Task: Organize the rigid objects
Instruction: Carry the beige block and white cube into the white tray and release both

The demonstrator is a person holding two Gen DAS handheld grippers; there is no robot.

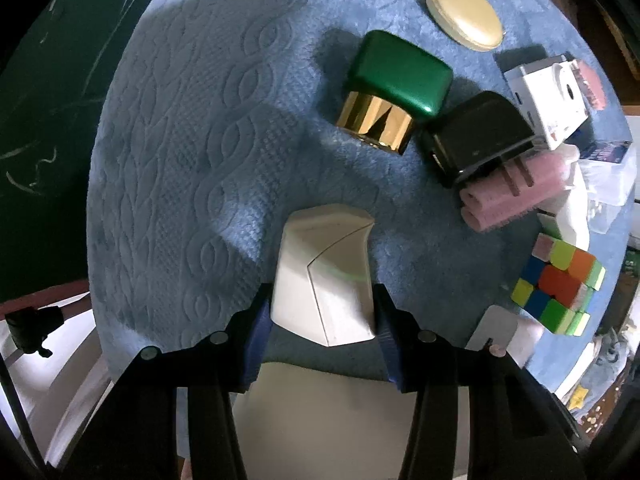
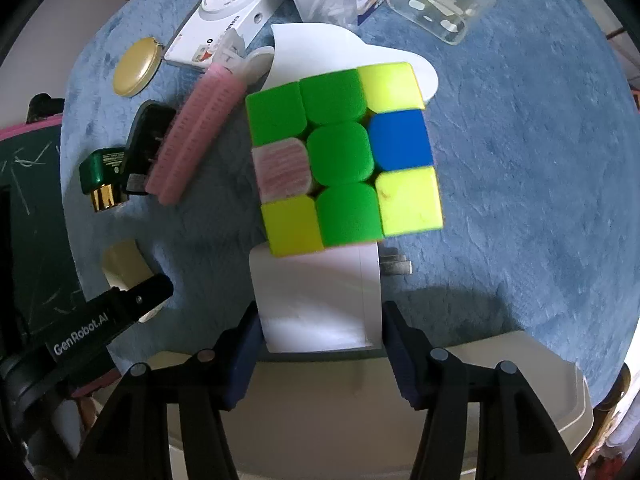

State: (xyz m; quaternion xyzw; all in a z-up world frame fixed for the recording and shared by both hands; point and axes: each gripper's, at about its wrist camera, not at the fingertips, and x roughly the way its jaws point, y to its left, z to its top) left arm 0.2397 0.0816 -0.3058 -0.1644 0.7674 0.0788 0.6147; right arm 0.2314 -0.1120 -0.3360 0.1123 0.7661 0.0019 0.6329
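Observation:
In the left wrist view my left gripper (image 1: 324, 312) points down, its blue pads pressed on both sides of a cream angular block (image 1: 324, 276) on the blue cloth. In the right wrist view my right gripper (image 2: 320, 332) is shut on a white plug adapter (image 2: 316, 304) whose metal prongs stick out to the right. A colourful puzzle cube (image 2: 344, 156) sits just beyond the adapter and hides its far end. The same cube (image 1: 556, 284) shows at the right of the left wrist view.
On the blue textured cloth (image 1: 180, 160) lie a green bottle with a gold cap (image 1: 400, 76), a black charger (image 1: 480, 136), pink hair rollers (image 1: 516, 196), a cream oval compact (image 1: 464, 14) and a white camera box (image 2: 228, 16). A clear plastic case (image 2: 444, 0) lies farther off. A cream tray (image 2: 520, 380) sits under the grippers.

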